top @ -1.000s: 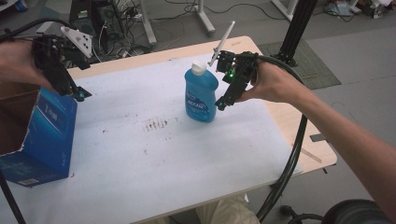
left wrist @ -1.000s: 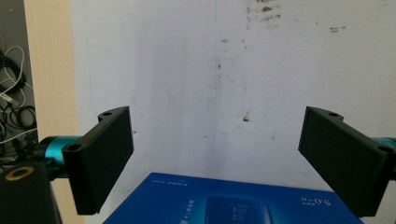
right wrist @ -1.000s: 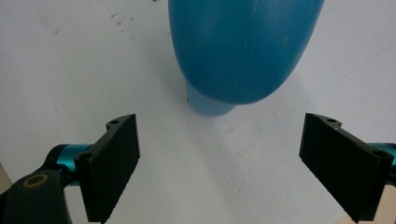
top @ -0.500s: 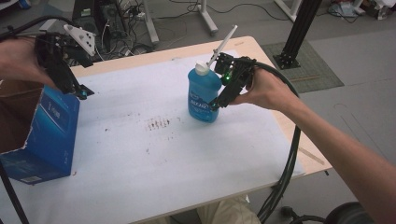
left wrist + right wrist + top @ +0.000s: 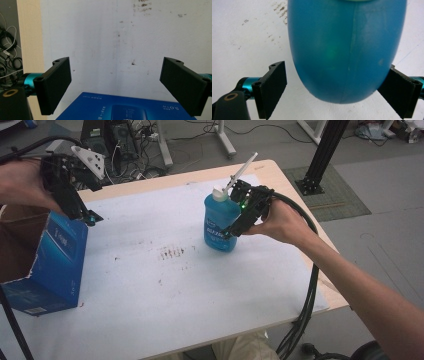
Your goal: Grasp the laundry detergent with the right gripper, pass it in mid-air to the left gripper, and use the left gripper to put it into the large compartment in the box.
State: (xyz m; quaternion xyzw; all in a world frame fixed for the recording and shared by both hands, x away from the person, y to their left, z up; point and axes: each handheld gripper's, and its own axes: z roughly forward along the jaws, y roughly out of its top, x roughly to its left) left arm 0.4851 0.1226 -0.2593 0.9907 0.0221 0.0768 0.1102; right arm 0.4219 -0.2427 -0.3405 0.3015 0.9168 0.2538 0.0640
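**Entry — table, two hand-held grippers, bottle and carton**

- Blue bottle [image 5: 220, 222]: translucent blue plastic with a white cap and printed label, standing upright on the white sheet [image 5: 165, 285] towards the far right part of the table [image 5: 280, 175], well in from the edges. In the right gripper view its rounded body [image 5: 344, 50] sits between the jaws.
- Right gripper [image 5: 239, 222]: held by the hand [image 5: 280, 222] against the bottle's right flank. Jaws spread wide; the left pad [image 5: 273, 87] stands clear of the plastic, the right pad [image 5: 400, 91] lies at or just beside the bottle wall — contact cannot be told. Not yet clamped.
- Blue carton [image 5: 47, 265]: an open box standing tilted at the near left edge of the table, its brown inside turned towards the left. Its printed face [image 5: 130, 108] shows low in the left gripper view.
- Left gripper [image 5: 87, 215]: held just above the carton's top far corner, a grey three-cornered plate [image 5: 90, 162] on its back. Jaws spread wide with nothing between them, bare sheet beyond.
- Sheet: marked with dark specks and a smudge [image 5: 170, 252] near its middle.

Progress, as judged: early. The bottle is bracketed but not gripped, and still rests on the sheet; the carton is unheld. Left to do, apparently: close on the bottle, lift it, carry it across to the carton — which the left gripper seems placed to steady — and put it inside.
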